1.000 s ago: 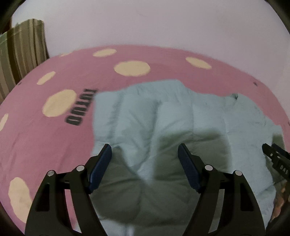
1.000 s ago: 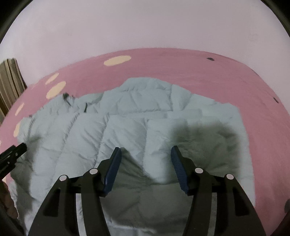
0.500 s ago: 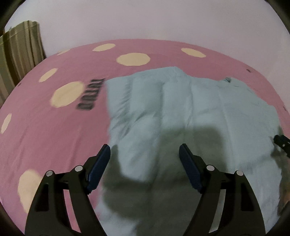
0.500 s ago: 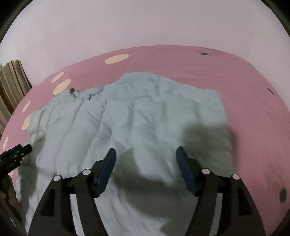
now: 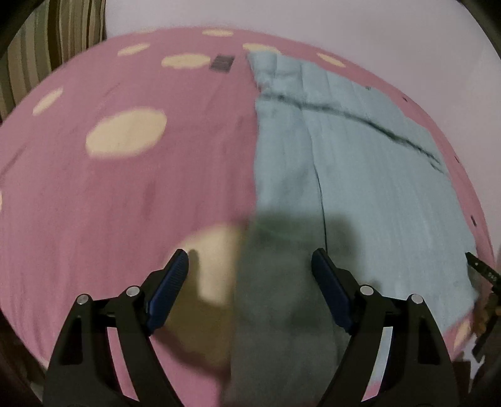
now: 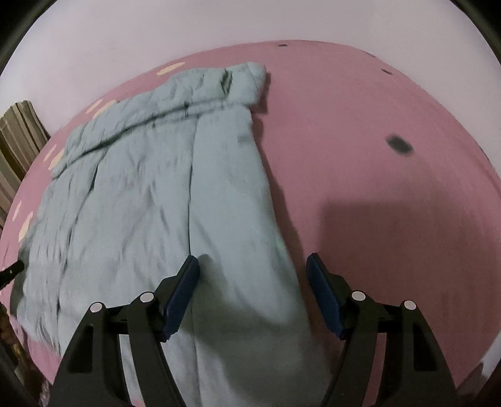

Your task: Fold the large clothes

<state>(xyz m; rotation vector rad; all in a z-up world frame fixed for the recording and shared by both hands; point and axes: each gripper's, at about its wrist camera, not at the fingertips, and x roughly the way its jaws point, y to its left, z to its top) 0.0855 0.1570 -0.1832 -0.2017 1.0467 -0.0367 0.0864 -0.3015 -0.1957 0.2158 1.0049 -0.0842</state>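
Observation:
A pale blue quilted garment (image 5: 360, 162) (image 6: 150, 194) lies spread flat on a pink bed sheet (image 5: 125, 194) (image 6: 360, 162). My left gripper (image 5: 250, 272) hovers open above the garment's left edge, with nothing between its blue pads. Over the garment's right edge, my right gripper (image 6: 252, 275) also stands open and empty. Each gripper's tip shows at the border of the other's view: the right one's (image 5: 480, 269) at the far right, the left one's (image 6: 12, 270) at the far left.
The pink sheet carries cream dots (image 5: 125, 133) and small dark marks (image 6: 399, 145). A striped curtain (image 5: 47, 40) (image 6: 15, 147) hangs at the left beyond the bed. A pale wall (image 6: 219, 25) rises behind it.
Both grippers have swept outward from the middle of the garment: the left to its left edge, the right to its right edge. The views are blurred by motion, and the right jaws stand wider.

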